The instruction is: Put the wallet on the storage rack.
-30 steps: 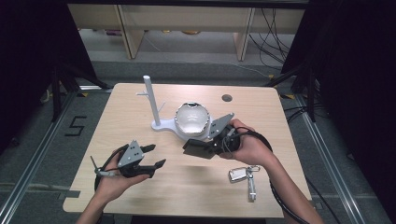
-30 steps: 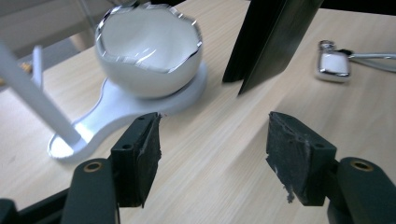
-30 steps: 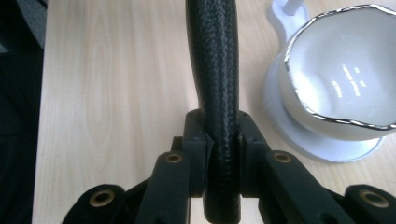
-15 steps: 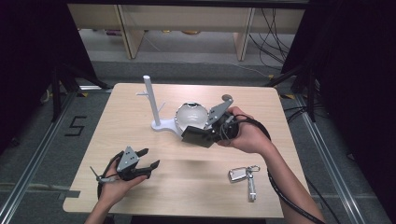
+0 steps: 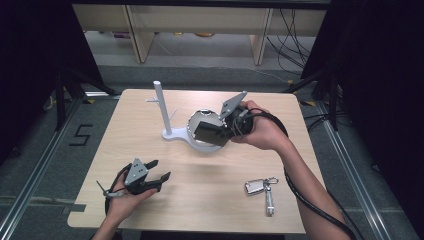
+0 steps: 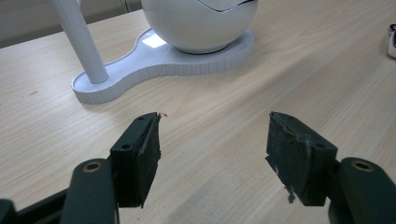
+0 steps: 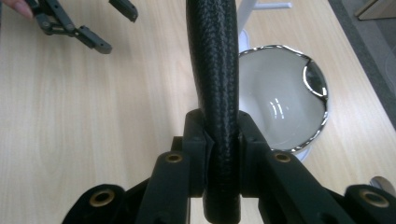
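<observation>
The right gripper (image 5: pixel 212 131) is clamped on a black leather wallet (image 7: pixel 214 88), its jaws pressing both faces, and holds it edge-up just above the open white bowl (image 7: pixel 280 112) of the stand (image 5: pixel 172 135); in the right gripper view the bowl lies at about two o'clock from the jaws. The wallet seems lifted and carried but not yet dropped in; what is left is lowering and release. The left gripper (image 5: pixel 152 171) waits at seven o'clock from the stand, jaws spread and empty. A car key (image 5: pixel 256 187) lies at five o'clock, likely still to be put away
</observation>
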A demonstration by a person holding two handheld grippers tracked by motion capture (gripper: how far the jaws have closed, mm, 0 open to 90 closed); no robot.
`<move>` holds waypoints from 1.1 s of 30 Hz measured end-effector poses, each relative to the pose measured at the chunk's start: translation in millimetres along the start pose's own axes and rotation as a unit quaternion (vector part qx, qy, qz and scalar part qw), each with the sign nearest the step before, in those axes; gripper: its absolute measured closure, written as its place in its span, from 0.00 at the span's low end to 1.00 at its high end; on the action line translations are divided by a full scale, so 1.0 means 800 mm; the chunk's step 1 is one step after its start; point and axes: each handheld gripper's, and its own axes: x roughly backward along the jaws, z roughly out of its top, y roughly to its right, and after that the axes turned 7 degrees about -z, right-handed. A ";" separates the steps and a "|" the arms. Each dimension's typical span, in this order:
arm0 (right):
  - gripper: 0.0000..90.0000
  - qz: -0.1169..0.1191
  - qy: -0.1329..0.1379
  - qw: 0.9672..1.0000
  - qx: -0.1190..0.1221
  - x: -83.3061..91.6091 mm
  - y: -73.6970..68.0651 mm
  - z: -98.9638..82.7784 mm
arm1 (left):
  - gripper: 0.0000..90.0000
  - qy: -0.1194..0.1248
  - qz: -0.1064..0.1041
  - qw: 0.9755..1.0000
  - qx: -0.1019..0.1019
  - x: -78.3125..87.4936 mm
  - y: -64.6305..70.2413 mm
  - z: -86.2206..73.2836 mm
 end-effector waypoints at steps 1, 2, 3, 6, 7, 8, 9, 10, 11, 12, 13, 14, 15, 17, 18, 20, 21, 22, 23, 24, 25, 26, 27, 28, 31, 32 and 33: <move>0.87 -0.007 0.000 1.000 -0.001 0.000 0.002 0.002 | 0.38 0.000 0.000 1.000 0.000 0.000 0.000 0.000; 0.87 -0.006 0.002 1.000 0.005 0.000 0.005 0.004 | 0.38 0.001 -0.003 1.000 0.000 0.000 -0.001 0.000; 0.87 -0.010 0.000 1.000 0.000 0.001 0.007 0.007 | 0.38 0.002 -0.003 1.000 0.001 -0.001 -0.001 0.000; 0.87 -0.011 0.004 1.000 0.006 0.000 0.014 0.012 | 0.38 0.004 -0.005 1.000 0.002 -0.002 0.000 -0.001; 0.87 -0.010 0.003 1.000 0.003 -0.001 0.016 0.014 | 0.38 0.003 -0.005 1.000 0.000 -0.002 0.000 -0.001; 0.87 -0.013 0.004 1.000 0.003 -0.002 0.018 0.015 | 0.38 0.002 -0.006 1.000 0.000 -0.002 0.000 -0.001; 0.87 -0.011 0.004 1.000 0.001 -0.004 0.020 0.017 | 0.38 0.007 -0.003 1.000 0.001 -0.003 0.001 -0.002; 0.87 -0.017 0.003 1.000 0.003 -0.006 0.023 0.018 | 0.38 -0.003 -0.002 1.000 0.001 -0.001 0.001 -0.001; 0.87 -0.018 0.002 1.000 0.001 -0.008 0.025 0.019 | 0.38 -0.002 -0.003 1.000 0.001 -0.002 0.001 -0.002; 0.87 -0.016 0.001 1.000 -0.001 -0.011 0.026 0.020 | 0.38 0.000 -0.004 1.000 0.001 -0.002 0.001 -0.002; 0.87 -0.020 0.004 1.000 -0.001 -0.013 0.029 0.021 | 0.38 0.000 -0.004 1.000 0.002 -0.002 0.001 -0.002; 0.87 -0.017 0.004 1.000 -0.004 -0.015 0.031 0.022 | 0.38 0.000 -0.004 1.000 0.002 -0.002 0.001 -0.002; 0.87 -0.017 0.003 1.000 -0.007 -0.017 0.033 0.022 | 0.38 0.000 -0.004 1.000 0.002 -0.002 0.001 -0.002; 0.87 -0.017 0.003 1.000 -0.010 -0.022 0.037 0.023 | 0.38 0.000 -0.004 1.000 0.002 -0.001 0.001 -0.002; 0.87 -0.015 0.002 1.000 -0.015 -0.024 0.038 0.023 | 0.38 0.000 -0.004 1.000 0.003 -0.001 0.001 -0.003; 0.87 -0.018 0.004 0.999 -0.026 -0.027 0.042 0.023 | 0.38 0.004 -0.008 1.000 0.004 -0.003 0.001 -0.003; 0.87 -0.016 0.004 0.999 -0.030 -0.028 0.043 0.023 | 0.38 0.004 -0.008 1.000 0.005 -0.003 0.001 -0.003; 0.87 -0.015 0.006 0.999 -0.034 -0.030 0.045 0.023 | 0.38 0.002 -0.007 1.000 0.005 -0.002 0.001 -0.003; 0.87 -0.015 0.005 0.999 -0.039 -0.032 0.046 0.023 | 0.38 -0.001 -0.005 1.000 0.005 -0.002 0.001 -0.003; 0.87 -0.015 0.005 0.999 -0.040 -0.033 0.048 0.022 | 0.38 -0.001 -0.006 1.000 0.005 -0.002 0.001 -0.003; 0.87 -0.012 0.005 0.999 -0.044 -0.036 0.049 0.022 | 0.38 -0.002 -0.006 1.000 0.005 -0.002 0.001 -0.003; 0.87 -0.017 0.003 0.999 -0.049 -0.037 0.050 0.022 | 0.38 -0.002 -0.006 1.000 0.005 -0.002 0.001 -0.004; 0.87 -0.014 0.005 0.999 -0.049 -0.040 0.052 0.021 | 0.38 -0.002 -0.006 1.000 0.006 -0.002 0.001 -0.004; 0.87 -0.017 0.003 0.998 -0.055 -0.041 0.053 0.021 | 0.38 -0.002 -0.006 1.000 0.005 -0.002 0.001 -0.004; 0.87 -0.017 0.001 0.998 -0.061 -0.047 0.057 0.019 | 0.38 -0.001 -0.009 1.000 0.007 -0.003 0.001 -0.005; 0.87 -0.017 -0.001 0.998 -0.066 -0.050 0.057 0.019 | 0.38 -0.001 -0.009 1.000 0.007 -0.003 0.001 -0.005; 0.87 -0.017 -0.001 0.998 -0.063 -0.052 0.059 0.018 | 0.38 0.000 -0.010 1.000 0.006 -0.003 0.001 -0.005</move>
